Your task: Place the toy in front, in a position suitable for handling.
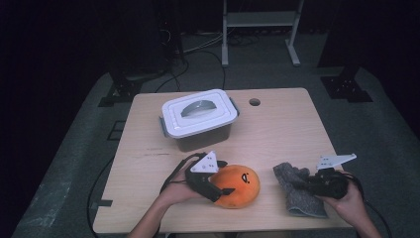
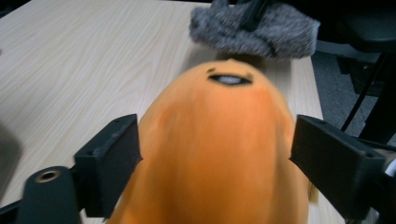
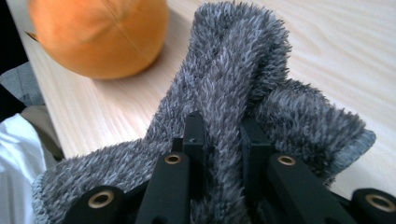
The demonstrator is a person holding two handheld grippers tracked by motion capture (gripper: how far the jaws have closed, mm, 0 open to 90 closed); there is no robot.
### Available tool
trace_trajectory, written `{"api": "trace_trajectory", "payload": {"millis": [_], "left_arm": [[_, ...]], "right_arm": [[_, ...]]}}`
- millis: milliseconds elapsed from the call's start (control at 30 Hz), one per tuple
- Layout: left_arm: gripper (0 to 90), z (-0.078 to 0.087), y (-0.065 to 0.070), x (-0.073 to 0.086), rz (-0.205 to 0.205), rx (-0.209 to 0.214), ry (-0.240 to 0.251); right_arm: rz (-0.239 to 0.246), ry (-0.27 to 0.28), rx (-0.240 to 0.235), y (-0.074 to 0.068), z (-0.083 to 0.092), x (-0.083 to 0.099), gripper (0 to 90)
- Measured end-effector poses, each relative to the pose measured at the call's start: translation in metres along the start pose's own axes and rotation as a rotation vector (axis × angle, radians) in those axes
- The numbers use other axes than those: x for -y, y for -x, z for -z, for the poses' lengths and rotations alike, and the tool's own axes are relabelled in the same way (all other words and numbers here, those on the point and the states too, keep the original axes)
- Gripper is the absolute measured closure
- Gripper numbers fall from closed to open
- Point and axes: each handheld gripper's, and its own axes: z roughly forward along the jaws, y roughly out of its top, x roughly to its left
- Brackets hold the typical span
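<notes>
Left gripper (image 1: 218, 186) jaws wide around orange plush (image 1: 242, 184), near table's (image 1: 277, 124) front edge — right gripper (image 1: 302, 184) pinching grey cloth (image 1: 297, 196).

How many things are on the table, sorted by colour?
Orange: 1, the plush toy
Grey: 1, the fuzzy cloth
White: 1, the lidded box
Total: 3

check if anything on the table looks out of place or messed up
Nothing looks damaged or spilled. The grey fuzzy cloth lies bunched and folded near the table's front edge, pinched by the right gripper. The orange plush toy sits between the left gripper's open jaws.
</notes>
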Motion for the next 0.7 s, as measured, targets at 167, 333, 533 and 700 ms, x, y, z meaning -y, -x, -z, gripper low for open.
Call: {"api": "trace_trajectory", "payload": {"millis": [167,333,533,700], "left_arm": [[10.4,0.013,-0.003,0.013,0.037,-0.023,-0.005],[16.2,0.015,-0.005,0.03,0.072,-0.011,-0.024],[33.3,0.006,-0.006,0.032,0.057,0.027,0.002],[34.0,-0.002,-0.004,0.026,0.035,0.026,0.004]], "right_arm": [[0.031,0.016,-0.02,-0.009,0.001,-0.013,75.7],[0.098,0.041,-0.072,-0.028,-0.003,-0.038,75.5],[0.173,0.048,-0.141,-0.05,-0.016,-0.065,75.5],[0.21,0.06,-0.194,-0.062,-0.028,-0.081,75.5]]}}
